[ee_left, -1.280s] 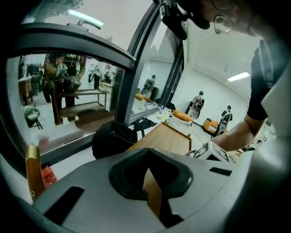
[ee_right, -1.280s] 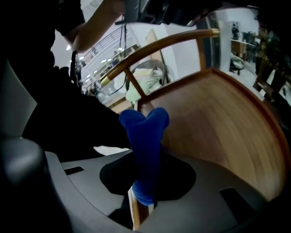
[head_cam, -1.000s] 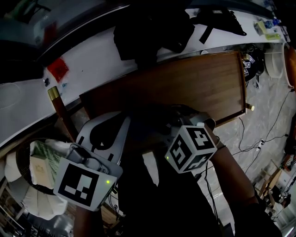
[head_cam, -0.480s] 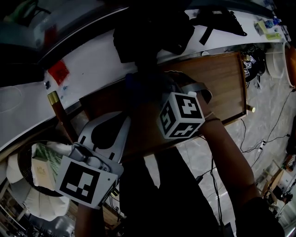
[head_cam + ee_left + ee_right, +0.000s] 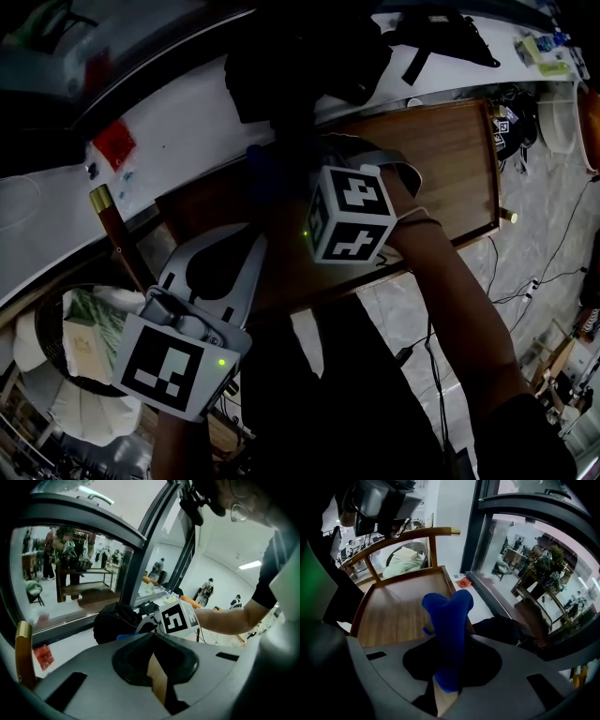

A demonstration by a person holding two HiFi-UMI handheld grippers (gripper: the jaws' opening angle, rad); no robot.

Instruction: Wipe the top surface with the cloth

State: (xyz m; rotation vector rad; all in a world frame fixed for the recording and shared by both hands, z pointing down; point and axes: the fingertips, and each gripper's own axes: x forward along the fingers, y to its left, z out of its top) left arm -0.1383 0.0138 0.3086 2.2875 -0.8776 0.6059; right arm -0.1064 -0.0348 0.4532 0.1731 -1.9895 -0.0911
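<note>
At centre frame in the head view, one right gripper [image 5: 298,192] reaches over the single wooden top surface [image 5: 441,159]. The forearm [image 5: 450,291] runs in from lower right. Its marker cube [image 5: 352,225] faces the camera. In the right gripper view its jaws are clamped on one blue cloth [image 5: 449,620], which sticks out beyond the jaws over the wood. Whether the cloth touches the surface cannot be determined. One left gripper [image 5: 255,248] sits at lower left, by the surface's near edge. Its jaws are closed together and hold nothing. Its marker cube [image 5: 173,364] is toward the bottom of the frame. One black bag [image 5: 300,56] lies at upper centre.
</note>
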